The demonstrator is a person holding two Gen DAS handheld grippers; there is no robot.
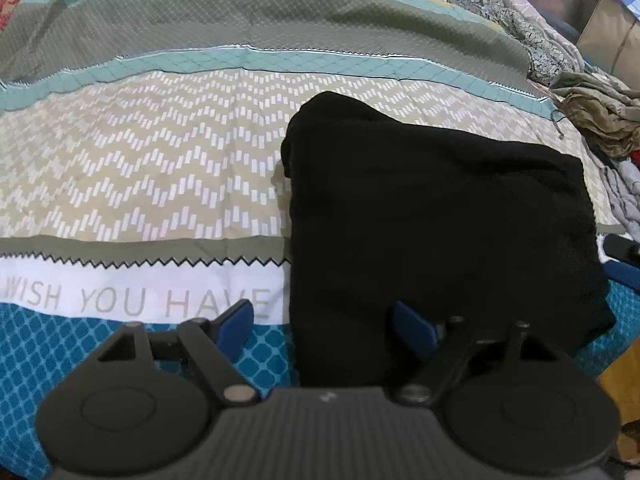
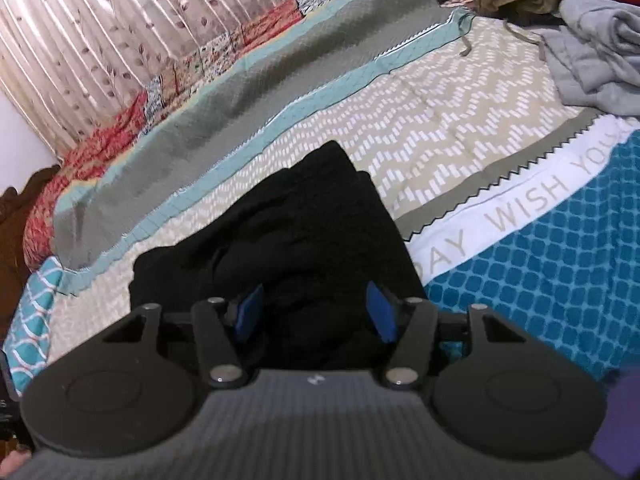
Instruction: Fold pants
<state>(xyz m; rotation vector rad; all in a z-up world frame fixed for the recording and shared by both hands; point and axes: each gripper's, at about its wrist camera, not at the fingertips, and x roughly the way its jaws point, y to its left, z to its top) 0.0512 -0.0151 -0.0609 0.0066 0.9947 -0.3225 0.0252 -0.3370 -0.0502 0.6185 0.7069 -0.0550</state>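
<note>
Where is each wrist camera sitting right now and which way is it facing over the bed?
Left wrist: sits behind the left gripper, looking down and forward across the bedspread at the folded black pants; its jaws stand open, and the right gripper peeks in at the right edge.
Right wrist: sits behind the right gripper, facing the pants toward the curtain; jaws open over the cloth.
Shared: pants, bedspread, the olive garment and the grey clothes.
</note>
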